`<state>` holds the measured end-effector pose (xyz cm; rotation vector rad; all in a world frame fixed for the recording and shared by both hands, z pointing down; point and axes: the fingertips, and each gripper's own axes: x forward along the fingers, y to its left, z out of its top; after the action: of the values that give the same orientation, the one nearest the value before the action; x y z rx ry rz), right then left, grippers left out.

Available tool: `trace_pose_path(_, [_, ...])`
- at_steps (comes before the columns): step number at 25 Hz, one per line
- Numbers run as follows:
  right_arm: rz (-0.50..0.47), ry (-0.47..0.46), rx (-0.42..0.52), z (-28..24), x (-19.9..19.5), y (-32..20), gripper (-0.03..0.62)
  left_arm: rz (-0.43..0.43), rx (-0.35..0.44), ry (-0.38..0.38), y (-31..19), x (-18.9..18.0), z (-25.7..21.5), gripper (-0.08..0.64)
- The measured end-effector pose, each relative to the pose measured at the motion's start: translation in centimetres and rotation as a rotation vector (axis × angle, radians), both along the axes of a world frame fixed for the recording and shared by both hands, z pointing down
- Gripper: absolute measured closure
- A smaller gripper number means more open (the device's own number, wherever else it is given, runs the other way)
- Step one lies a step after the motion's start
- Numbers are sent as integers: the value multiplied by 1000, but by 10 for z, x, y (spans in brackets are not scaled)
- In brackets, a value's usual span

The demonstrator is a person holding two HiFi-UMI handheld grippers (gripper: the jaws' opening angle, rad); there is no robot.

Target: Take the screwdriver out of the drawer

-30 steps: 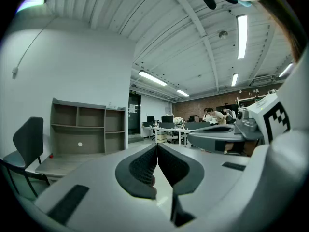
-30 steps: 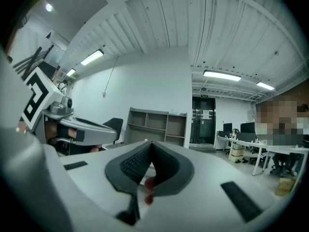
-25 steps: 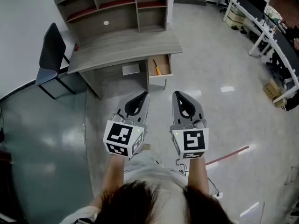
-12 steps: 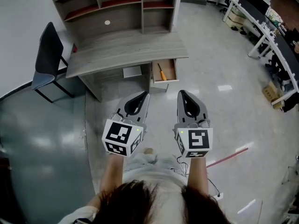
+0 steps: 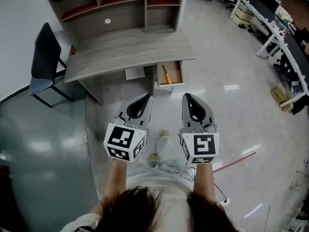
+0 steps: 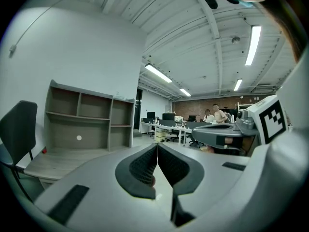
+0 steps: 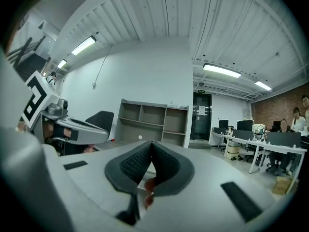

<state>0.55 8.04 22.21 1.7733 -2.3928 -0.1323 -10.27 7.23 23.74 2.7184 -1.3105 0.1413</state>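
Observation:
An open wooden drawer (image 5: 169, 73) juts out under the right end of the grey desk (image 5: 125, 50). Inside it lies a screwdriver (image 5: 166, 75) with an orange handle. My left gripper (image 5: 147, 96) is held at chest height over the floor, well short of the drawer, its jaws shut with nothing between them. Beside it, my right gripper (image 5: 187, 96) is also shut and holds nothing. In the left gripper view the shut tips (image 6: 157, 144) point past the desk (image 6: 63, 161). The right gripper's tips (image 7: 151, 142) point at the shelf unit (image 7: 152, 122).
A shelf unit (image 5: 120, 6) stands on the back of the desk, and a dark chair (image 5: 42, 59) is at its left. White office desks (image 5: 285, 37) line the right side. A red strip (image 5: 235, 161) lies on the floor at right. The person's shoes (image 5: 160, 144) show between the grippers.
The view has shifted closer to the desk and drawer as the person steps forward; a foot now shows between the grippers. Both grippers stay shut and level.

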Motion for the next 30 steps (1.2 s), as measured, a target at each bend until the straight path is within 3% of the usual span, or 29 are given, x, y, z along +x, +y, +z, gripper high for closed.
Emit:
trace_pose_path(15, [-54,22,-70,23,30,-129,565,-53,-41,-19,-127,30,13,541])
trace_pose_path(30, [-204,20,-151,71,59,-225,565,-162,-97,-35,-222,71,53,541])
